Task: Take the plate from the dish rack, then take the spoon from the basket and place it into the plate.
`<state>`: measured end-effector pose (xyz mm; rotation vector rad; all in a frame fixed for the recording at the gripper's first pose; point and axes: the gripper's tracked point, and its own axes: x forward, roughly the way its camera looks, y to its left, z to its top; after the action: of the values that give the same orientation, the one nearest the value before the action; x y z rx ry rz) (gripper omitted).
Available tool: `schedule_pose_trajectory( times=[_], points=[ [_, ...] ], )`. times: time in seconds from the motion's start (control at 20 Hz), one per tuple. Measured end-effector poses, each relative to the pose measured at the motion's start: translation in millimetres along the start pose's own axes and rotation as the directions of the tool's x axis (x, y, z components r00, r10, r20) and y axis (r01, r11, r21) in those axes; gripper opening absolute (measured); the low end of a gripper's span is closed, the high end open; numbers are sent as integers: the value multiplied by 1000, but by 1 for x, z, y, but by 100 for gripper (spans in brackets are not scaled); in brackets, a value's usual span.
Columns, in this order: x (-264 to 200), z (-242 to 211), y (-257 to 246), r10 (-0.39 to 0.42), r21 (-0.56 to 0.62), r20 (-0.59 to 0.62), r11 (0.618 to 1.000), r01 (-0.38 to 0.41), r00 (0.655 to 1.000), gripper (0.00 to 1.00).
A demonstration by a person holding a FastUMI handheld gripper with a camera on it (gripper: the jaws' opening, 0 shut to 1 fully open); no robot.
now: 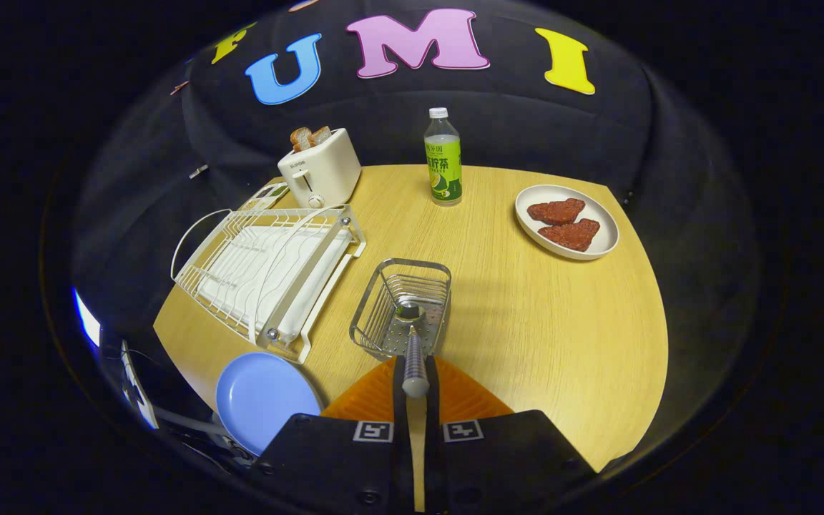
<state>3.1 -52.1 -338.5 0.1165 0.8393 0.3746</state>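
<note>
Jaws (415,379): drawn close together and clamped on the handle of the spoon (413,350), one finger on each side of it; the handle end stands up between the fingers (399,386)
Spoon position: bowl down inside the basket (401,307), handle leaning out over the basket's near rim toward the camera; the bowl appears to rest on or near the basket floor
Spoon handling: judged to be metal, stiff and light; the handle looks smooth and rounded, so it may slip or swivel in a narrow pinch
Grip point: the present hold sits high on the handle, near its end; judged adequate for a light spoon, though the bowl can swing below the fingers
Basket: open wire frame, just ahead of the fingers, standing on the desk (526,322); likely light enough to shift if the spoon bowl catches the rim wires
Plate (265,397): blue, round, lying flat at the near left corner of the desk, beside the dish rack (269,268) and off to the left of the fingers; out of the rack already
Plate handling: rigid, probably smooth; a dropped spoon could skid or clatter on it, so a low release is advised
Dish rack: white wire, no plate standing in it
Task stage: judged to be the lift of the spoon from the basket; transfer to the plate not yet done
Other items: toaster (319,172), bottle (443,157) and a white dish (566,222) of food, all well apart beyond the basket
</note>
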Motion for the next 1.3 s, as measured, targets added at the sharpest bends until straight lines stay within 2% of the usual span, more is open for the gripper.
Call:
schedule_pose_trajectory(
  times=[0.35,0.7,0.95,1.1,1.3],
  points=[
    [-24,7,-4,-18,13,43,1000,17,999,10],
    [-77,29,4,8,-10,131,1000,-7,991,10],
    [-127,35,38,137,-72,177,989,-126,975,10],
    [-146,18,69,228,-121,145,970,-212,963,10],
    [-142,-17,108,300,-191,68,940,-283,951,10]
  ],
)
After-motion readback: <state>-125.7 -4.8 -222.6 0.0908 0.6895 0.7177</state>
